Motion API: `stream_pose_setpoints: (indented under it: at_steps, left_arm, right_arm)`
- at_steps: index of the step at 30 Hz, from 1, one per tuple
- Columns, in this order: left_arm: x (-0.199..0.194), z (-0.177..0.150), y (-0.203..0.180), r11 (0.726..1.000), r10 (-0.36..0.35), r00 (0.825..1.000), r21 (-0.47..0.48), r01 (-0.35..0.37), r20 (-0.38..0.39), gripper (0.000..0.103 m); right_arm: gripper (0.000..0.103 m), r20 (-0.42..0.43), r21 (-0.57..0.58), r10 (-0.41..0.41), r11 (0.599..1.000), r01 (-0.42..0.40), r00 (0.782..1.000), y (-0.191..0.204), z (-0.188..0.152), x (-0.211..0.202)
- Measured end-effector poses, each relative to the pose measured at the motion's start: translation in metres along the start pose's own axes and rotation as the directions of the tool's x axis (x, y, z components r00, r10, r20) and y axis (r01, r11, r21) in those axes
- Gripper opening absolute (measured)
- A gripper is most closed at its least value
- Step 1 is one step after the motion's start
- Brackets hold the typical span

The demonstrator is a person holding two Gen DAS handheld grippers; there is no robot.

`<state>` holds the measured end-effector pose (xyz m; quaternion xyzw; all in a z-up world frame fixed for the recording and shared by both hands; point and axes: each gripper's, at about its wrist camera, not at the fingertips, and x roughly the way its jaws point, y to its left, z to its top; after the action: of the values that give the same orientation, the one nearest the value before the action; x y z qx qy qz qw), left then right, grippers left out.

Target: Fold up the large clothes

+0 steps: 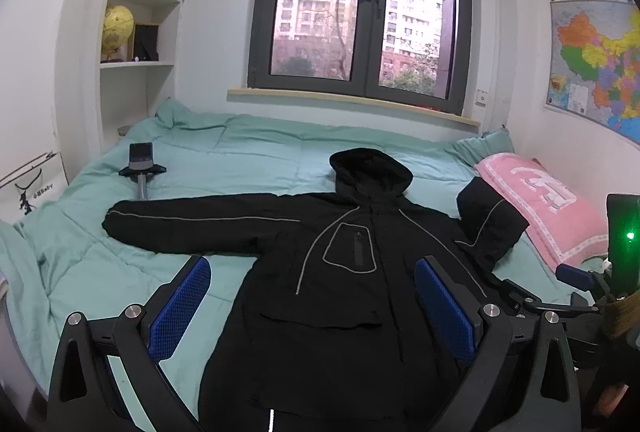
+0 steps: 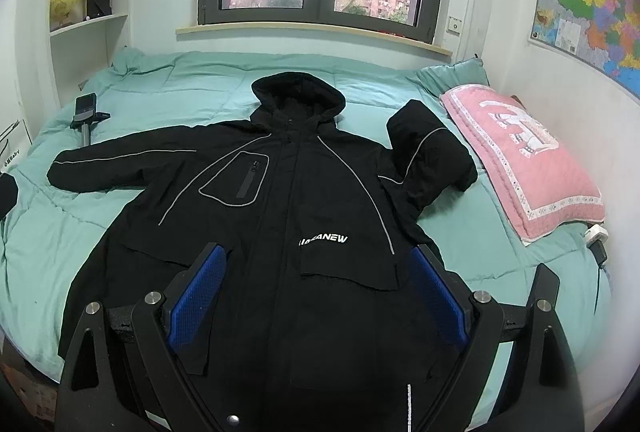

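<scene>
A large black hooded jacket (image 1: 340, 272) with grey piping lies front up on the teal bed quilt (image 1: 240, 159); it also shows in the right wrist view (image 2: 304, 199). Its left sleeve (image 2: 120, 163) stretches out flat. Its right sleeve (image 2: 432, 155) is bunched up against a pink pillow. My left gripper (image 1: 312, 304) hovers open over the jacket's lower left body, holding nothing. My right gripper (image 2: 320, 296) hovers open over the lower front, holding nothing. Part of the right gripper (image 1: 576, 280) shows at the right edge of the left wrist view.
A pink pillow (image 2: 524, 155) lies at the bed's right side. A phone on a stand (image 1: 141, 167) lies on the quilt at the left. A charger and cable (image 2: 596, 244) lie at the right. A window, shelves and a wall map surround the bed.
</scene>
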<state>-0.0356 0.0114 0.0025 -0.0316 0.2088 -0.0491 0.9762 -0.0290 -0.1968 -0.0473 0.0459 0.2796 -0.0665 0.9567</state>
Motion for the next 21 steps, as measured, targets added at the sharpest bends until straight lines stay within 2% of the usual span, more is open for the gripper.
stream_pose_setpoints:
  at_steps: [10,12,21]
  left_arm:
    - [0.014,-0.006,-0.011,1.0,0.006,1.0,0.002,-0.006,-0.016,0.102]
    - [0.014,-0.008,0.011,1.0,0.001,1.0,-0.003,-0.001,-0.017,0.102]
    - [0.033,-0.008,0.016,0.999,0.032,0.999,-0.008,-0.032,-0.034,0.102]
  right_arm:
    - [0.094,-0.02,0.003,0.007,1.0,-0.007,1.0,0.002,-0.004,0.009]
    - [0.094,-0.023,0.004,0.007,1.0,-0.007,1.0,0.003,-0.004,0.012]
    - [0.094,-0.041,-0.004,0.015,1.0,-0.015,0.999,0.011,0.001,0.03]
